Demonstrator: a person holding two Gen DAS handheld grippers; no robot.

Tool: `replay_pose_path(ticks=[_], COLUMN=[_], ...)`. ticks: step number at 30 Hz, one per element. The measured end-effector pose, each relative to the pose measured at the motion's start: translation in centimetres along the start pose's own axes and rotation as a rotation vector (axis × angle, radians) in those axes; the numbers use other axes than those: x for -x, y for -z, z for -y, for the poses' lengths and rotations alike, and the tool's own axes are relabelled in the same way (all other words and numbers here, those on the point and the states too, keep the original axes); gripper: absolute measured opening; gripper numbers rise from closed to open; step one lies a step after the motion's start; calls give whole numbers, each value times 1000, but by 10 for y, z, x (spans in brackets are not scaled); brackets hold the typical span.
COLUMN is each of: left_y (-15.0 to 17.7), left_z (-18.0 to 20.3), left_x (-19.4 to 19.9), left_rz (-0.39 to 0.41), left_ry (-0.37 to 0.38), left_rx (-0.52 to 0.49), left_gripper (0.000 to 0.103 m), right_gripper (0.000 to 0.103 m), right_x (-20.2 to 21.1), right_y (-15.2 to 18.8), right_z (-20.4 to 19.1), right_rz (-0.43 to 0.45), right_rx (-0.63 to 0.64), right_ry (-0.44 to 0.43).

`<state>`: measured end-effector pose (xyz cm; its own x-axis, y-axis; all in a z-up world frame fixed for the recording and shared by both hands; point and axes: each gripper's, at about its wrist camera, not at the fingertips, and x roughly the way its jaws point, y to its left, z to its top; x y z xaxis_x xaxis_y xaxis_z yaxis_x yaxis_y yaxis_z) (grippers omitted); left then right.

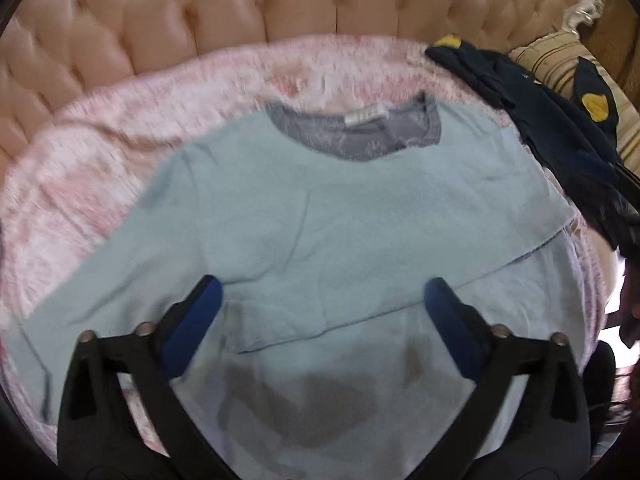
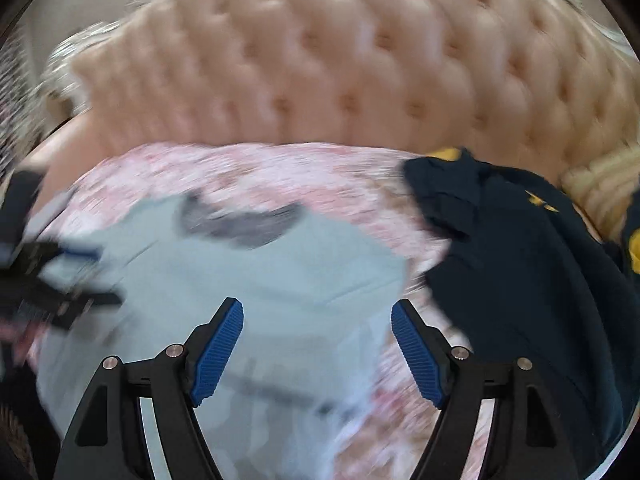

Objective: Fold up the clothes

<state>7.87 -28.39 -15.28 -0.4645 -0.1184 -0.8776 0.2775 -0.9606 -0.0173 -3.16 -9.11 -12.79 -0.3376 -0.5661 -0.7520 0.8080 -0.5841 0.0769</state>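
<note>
A light blue long-sleeved top [image 1: 320,216] with a grey neckline lies flat on a pink fluffy blanket [image 1: 100,128]. Its right sleeve is folded across the chest, and its left sleeve stretches out toward the lower left. My left gripper [image 1: 322,292] is open and empty, hovering over the lower chest of the top. In the right wrist view the top [image 2: 240,280] is blurred; my right gripper [image 2: 318,316] is open and empty above its right side. The left gripper [image 2: 76,256] shows at the left edge of that view.
A dark navy garment [image 1: 560,140] with yellow patches lies at the right of the blanket, also in the right wrist view [image 2: 520,280]. A tufted beige sofa back [image 1: 240,8] rises behind. A striped cushion [image 1: 552,60] sits at the far right.
</note>
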Motion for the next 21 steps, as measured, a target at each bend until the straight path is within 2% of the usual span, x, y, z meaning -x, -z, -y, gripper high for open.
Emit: replay_pose_path(ticks=[2,5,6,8,12,17,21], left_y=[2,7,10,15,13,17,38], left_z=[3,-6,-14,-27,-30,-14,-2], left_x=[-2,-21,-25,-29,-23,9,6], left_rz=[0,-66,-73,-85,-79,22,2], left_ry=[-56,-101,-74,-14,-14,7,-22], left_rx=[-33,-25,5,68,85,78,36], left_gripper=[102,103,103,103,103,103,103], right_gripper=[78,78,84,84,85,85,85], right_x=[-6,-30,-34,-33,-19,3,-9], right_y=[13,27,33,41,41,33,42], right_z=[-8,-2,2,9,3,-24,-53], right_rz=[-34,-110,-122,-105,-102,-37,-81], right_rx=[35,4,-10,-44,-31,31,122], right_ry=[-21,18,27,23,66,108,101])
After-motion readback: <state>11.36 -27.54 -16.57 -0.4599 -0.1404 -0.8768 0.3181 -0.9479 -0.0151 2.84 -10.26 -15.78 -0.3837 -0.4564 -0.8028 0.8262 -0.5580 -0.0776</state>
